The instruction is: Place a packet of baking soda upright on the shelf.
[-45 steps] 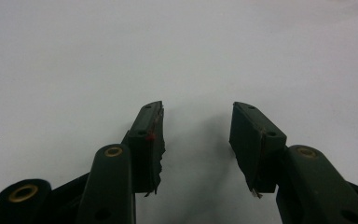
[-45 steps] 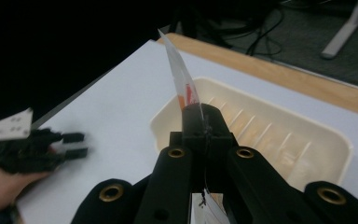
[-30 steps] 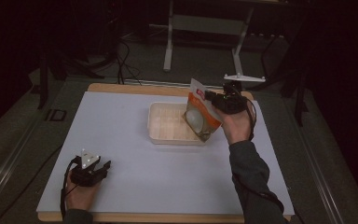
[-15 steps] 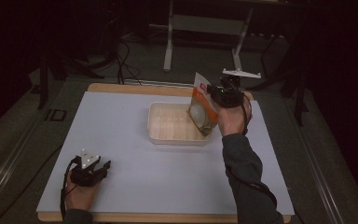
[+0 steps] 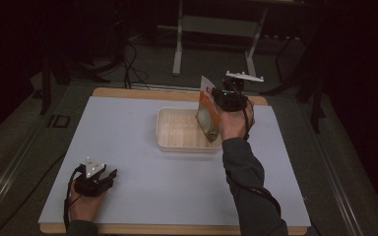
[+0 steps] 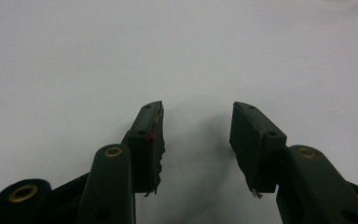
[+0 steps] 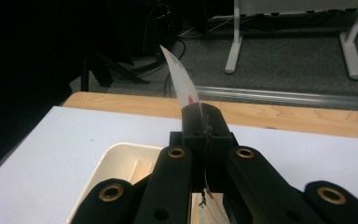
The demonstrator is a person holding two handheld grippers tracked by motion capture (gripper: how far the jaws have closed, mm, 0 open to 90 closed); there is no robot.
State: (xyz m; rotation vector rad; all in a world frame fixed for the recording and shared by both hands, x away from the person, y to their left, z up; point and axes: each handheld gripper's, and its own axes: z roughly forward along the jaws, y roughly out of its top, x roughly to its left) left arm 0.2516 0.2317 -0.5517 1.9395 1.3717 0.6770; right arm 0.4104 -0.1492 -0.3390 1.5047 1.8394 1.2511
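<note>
Pouch point(image 5: 207, 116) now nearer tray rim point(image 5: 163, 129)

pouch point(image 5: 207, 112): we see orange along its top and side, a greyish clear face, and a white upper edge with a red mark
tray point(image 5: 173, 132): we read it as plain cream, no pattern
desk point(image 5: 142, 177): we see a pale lilac-white sheet over light wood, the wood showing as a border
right gripper point(image 7: 204, 122): we see black jaws with brass-coloured rivets; in the high view a small green light and a white plate on top
left gripper point(image 6: 196, 140): we see dark green-black jaws, brass-coloured rivets, a small red speck on one pad
sleeve point(image 5: 250, 191): dark grey
floor point(image 5: 152, 64): we see dark grey carpet
</note>
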